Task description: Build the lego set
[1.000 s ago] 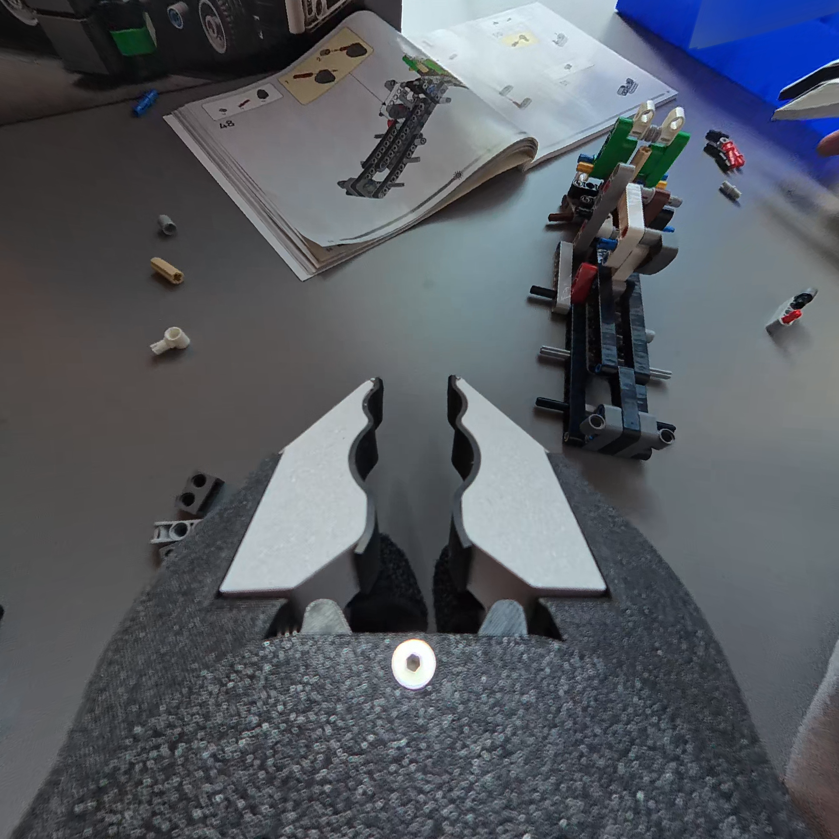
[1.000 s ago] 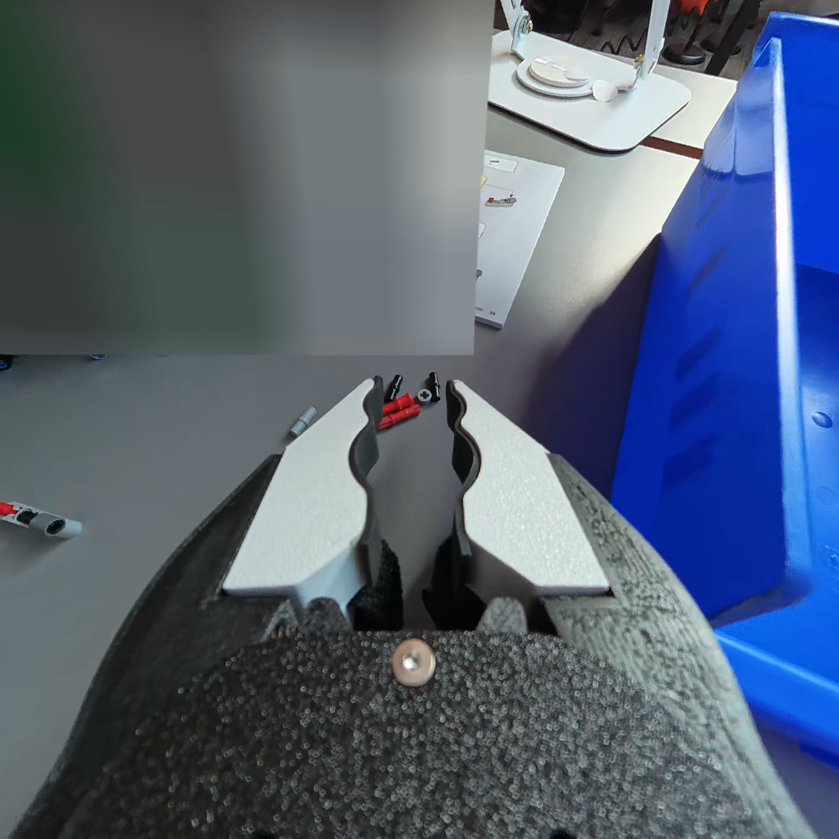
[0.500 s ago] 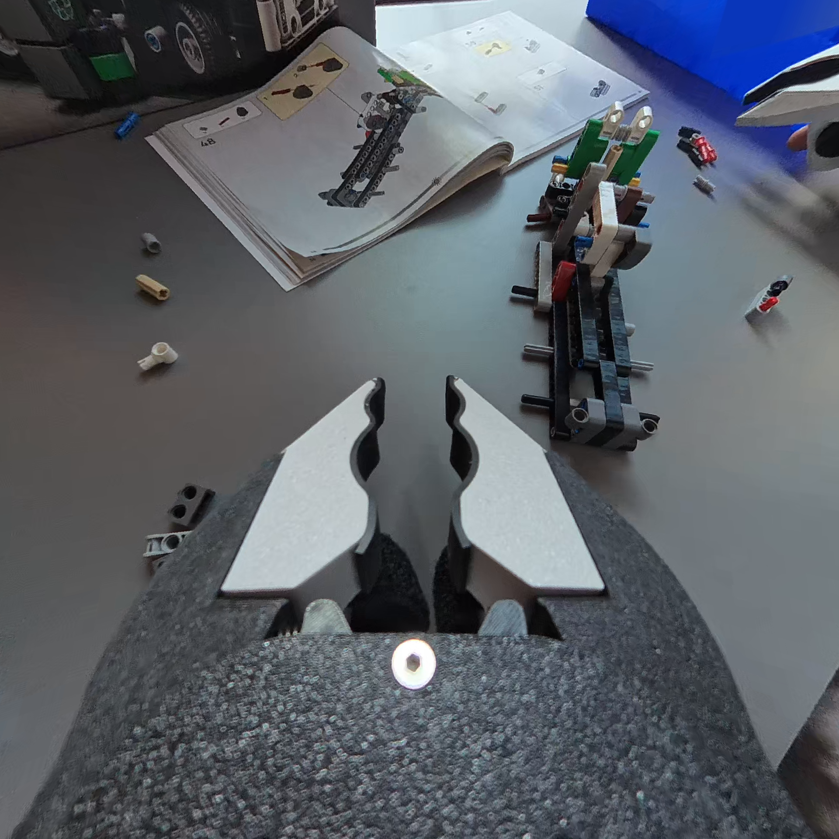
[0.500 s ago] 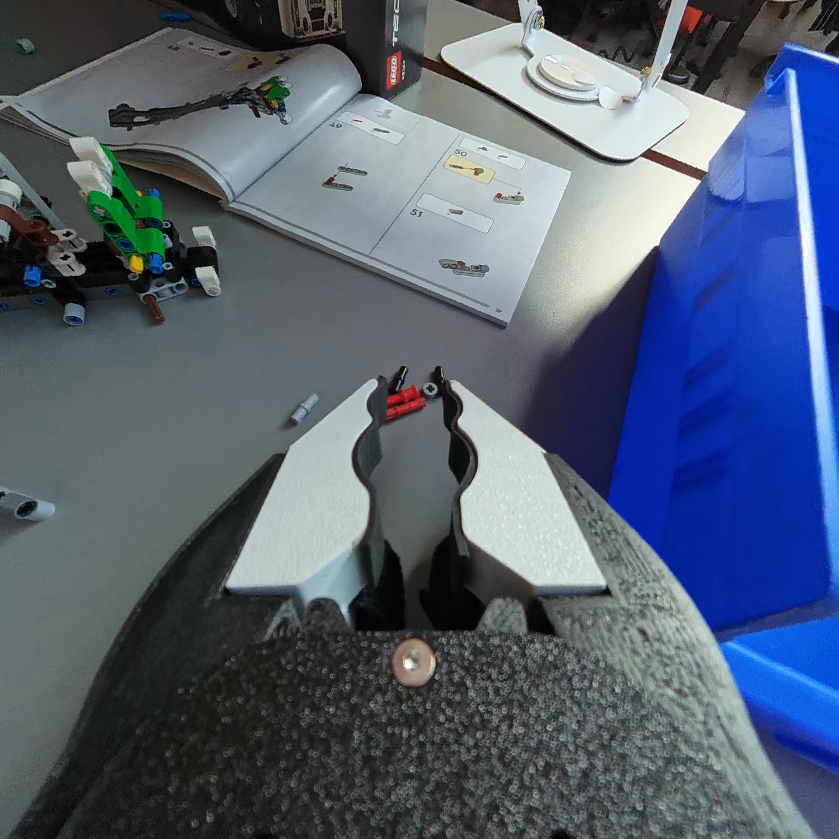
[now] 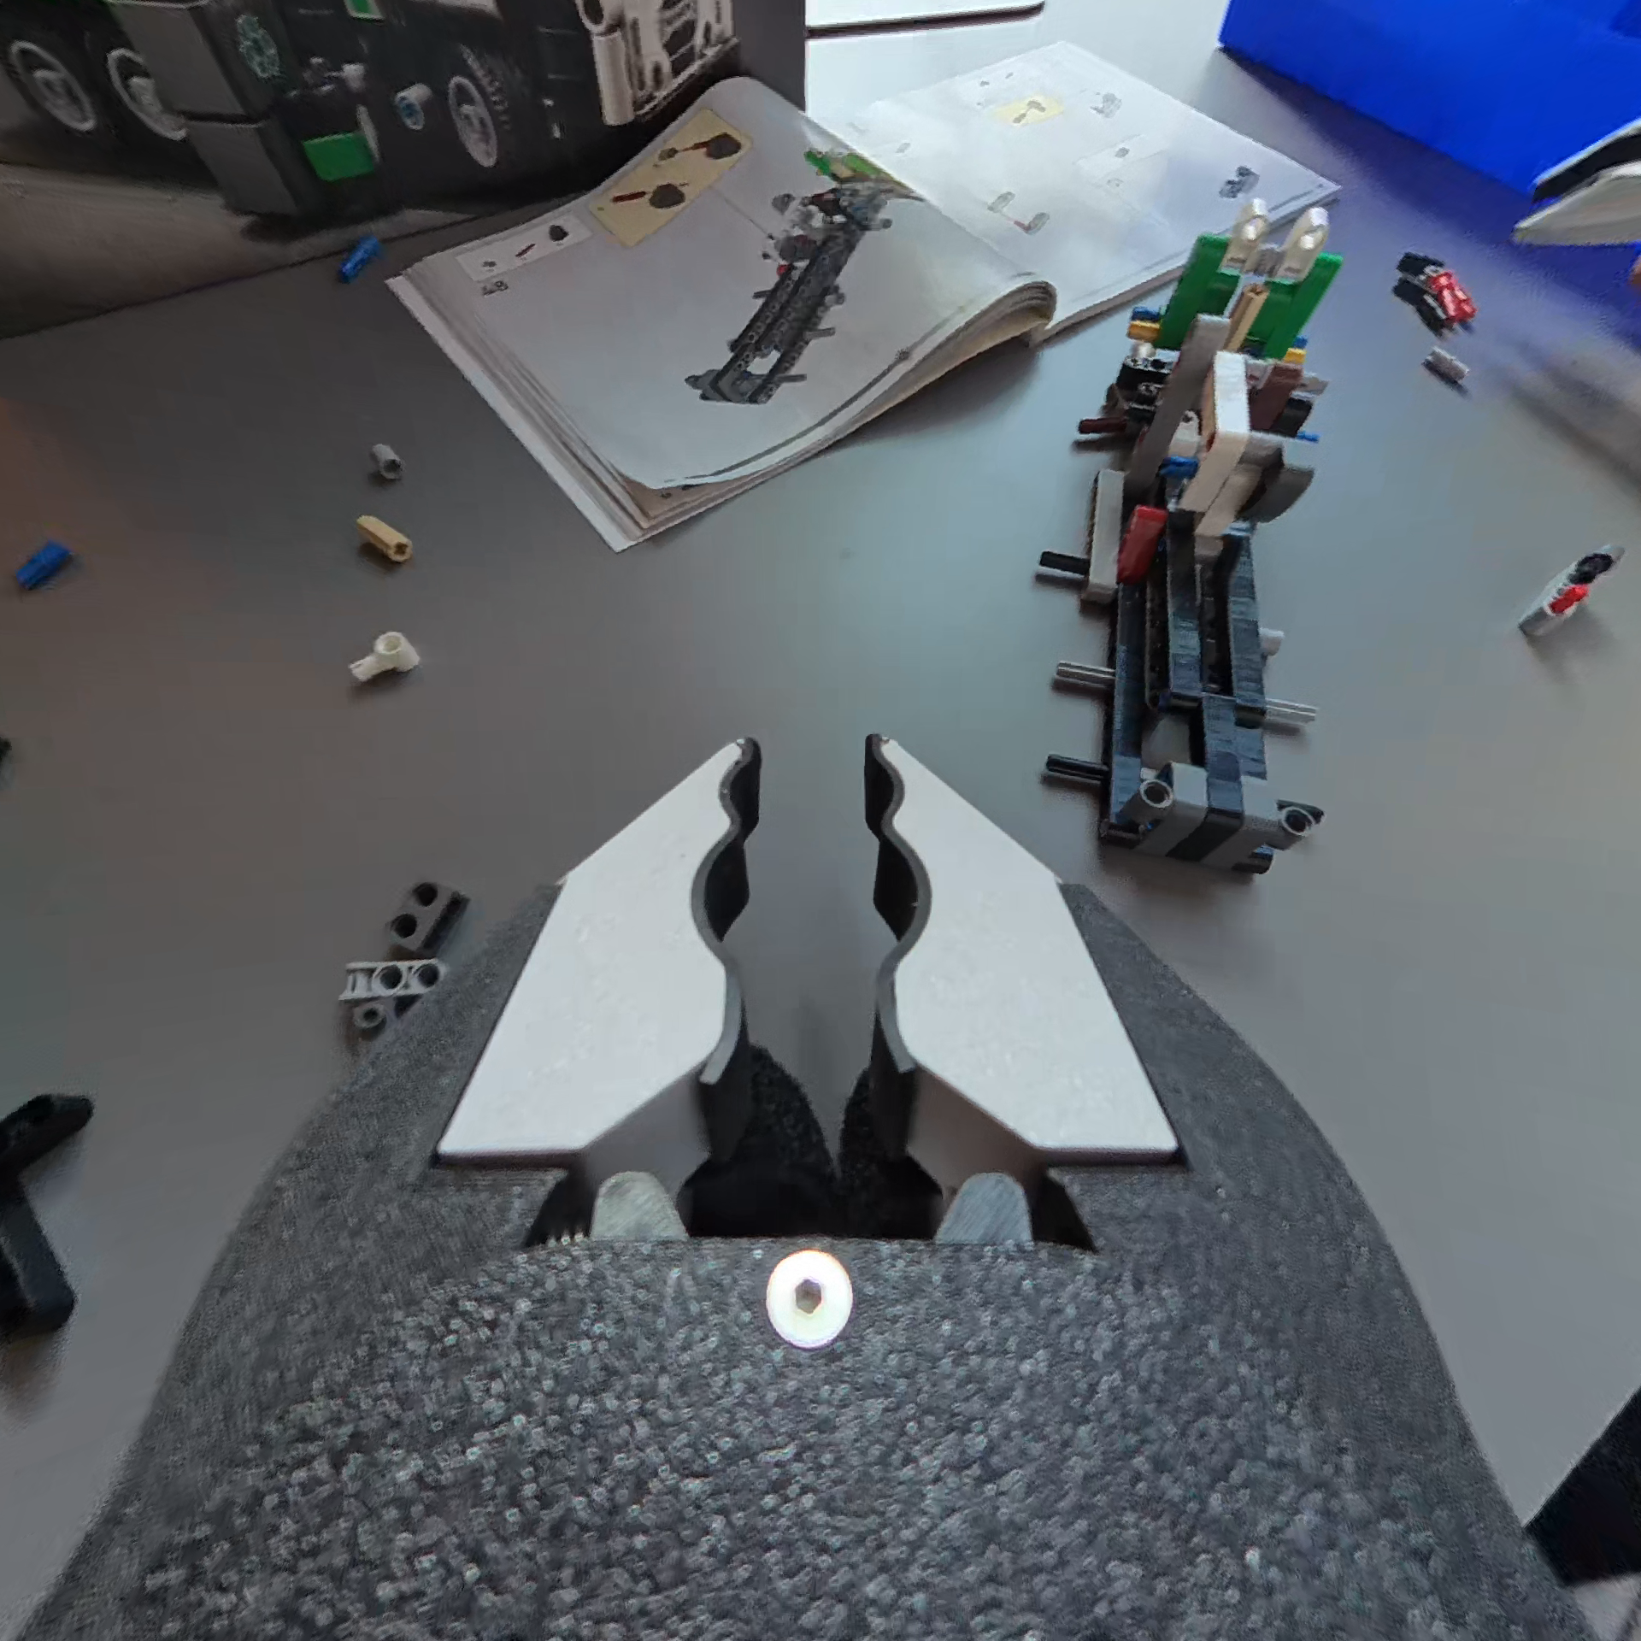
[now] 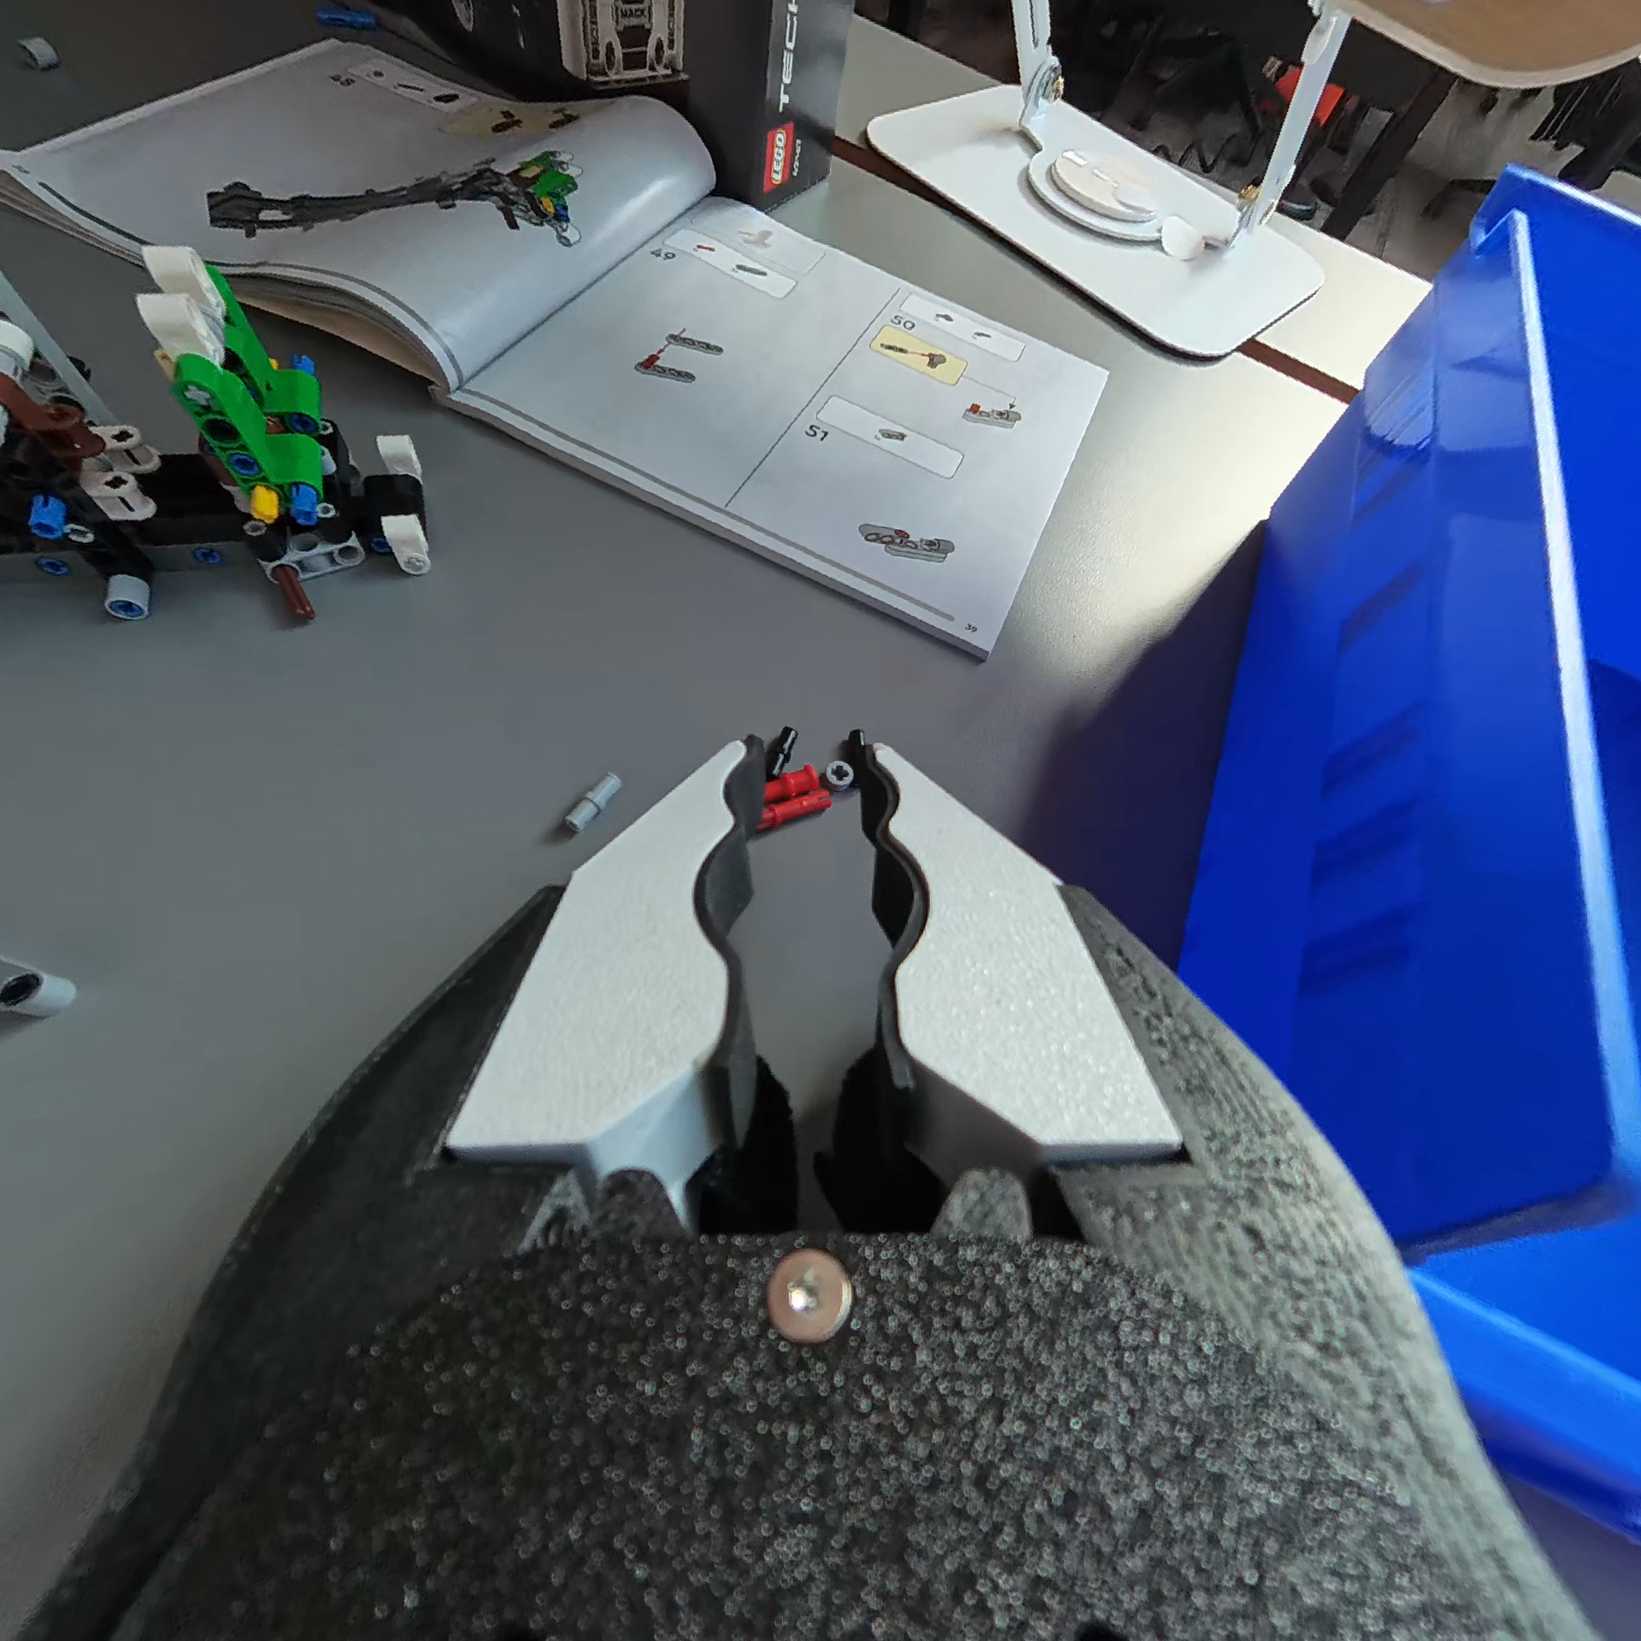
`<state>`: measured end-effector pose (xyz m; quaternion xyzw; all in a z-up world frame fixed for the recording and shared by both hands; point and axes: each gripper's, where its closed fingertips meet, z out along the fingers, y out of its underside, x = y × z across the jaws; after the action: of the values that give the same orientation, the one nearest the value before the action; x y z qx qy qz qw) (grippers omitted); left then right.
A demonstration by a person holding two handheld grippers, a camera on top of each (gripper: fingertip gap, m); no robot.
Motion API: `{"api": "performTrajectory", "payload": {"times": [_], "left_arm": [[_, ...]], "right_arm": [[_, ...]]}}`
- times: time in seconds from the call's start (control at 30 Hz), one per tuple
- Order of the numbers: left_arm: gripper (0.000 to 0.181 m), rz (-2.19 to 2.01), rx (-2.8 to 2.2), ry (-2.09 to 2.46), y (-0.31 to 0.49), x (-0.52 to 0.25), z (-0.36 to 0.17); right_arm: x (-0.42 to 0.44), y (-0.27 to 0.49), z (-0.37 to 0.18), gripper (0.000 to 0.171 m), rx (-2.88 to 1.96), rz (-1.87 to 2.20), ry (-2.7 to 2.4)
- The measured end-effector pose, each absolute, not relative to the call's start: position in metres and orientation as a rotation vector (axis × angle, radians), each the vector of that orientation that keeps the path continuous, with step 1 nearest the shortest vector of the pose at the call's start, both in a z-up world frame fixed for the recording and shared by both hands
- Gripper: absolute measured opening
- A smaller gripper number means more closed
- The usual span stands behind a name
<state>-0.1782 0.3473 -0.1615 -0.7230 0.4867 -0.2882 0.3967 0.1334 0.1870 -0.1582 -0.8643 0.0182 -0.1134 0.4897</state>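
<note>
Left wrist view: the left gripper (image 5: 812, 755) hovers spread and empty over the bare grey surface (image 5: 799, 613). To its right lies the long, partly built black-and-grey lego chassis (image 5: 1190, 657), its long axis running away from the camera, green beams at the far end beside the open instruction booklet (image 5: 755, 293). Compared with a second ago, the view has pulled back, showing more loose pieces at the left.

Right wrist view: the right gripper (image 6: 804, 755) is spread, its tips flanking small red and black lego pins (image 6: 795, 795) near the blue plastic bin (image 6: 1421, 799). Earlier a blur patch hid the booklet; now it shows.
</note>
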Motion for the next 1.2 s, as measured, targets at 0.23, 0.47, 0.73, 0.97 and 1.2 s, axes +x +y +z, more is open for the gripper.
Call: {"api": "performTrajectory", "payload": {"times": [0.23,0.47,0.73,0.97,1.2], "left_arm": [[0.023,-0.536,-1.866,0.97,0.381,-0.267,-0.149],[0.027,-0.573,-1.982,0.912,0.38,-0.313,-0.157],[0.027,-0.486,-1.932,1.016,0.401,-0.289,-0.164],[0.028,-0.533,-1.957,1.074,0.404,-0.286,-0.172],[0.03,-0.556,-1.996,1.164,0.398,-0.279,-0.183]], "right_arm": [[0.133,0.185,-0.155,0.018,-2.081,-0.333,0.017],[0.133,0.187,-0.154,0.018,-2.073,-0.341,0.006],[0.133,0.187,-0.158,0.017,-2.09,-0.426,-0.027],[0.138,0.186,-0.157,0.018,-2.092,-0.389,0.024],[0.135,0.187,-0.16,0.017,-2.108,-0.395,-0.004]]}}
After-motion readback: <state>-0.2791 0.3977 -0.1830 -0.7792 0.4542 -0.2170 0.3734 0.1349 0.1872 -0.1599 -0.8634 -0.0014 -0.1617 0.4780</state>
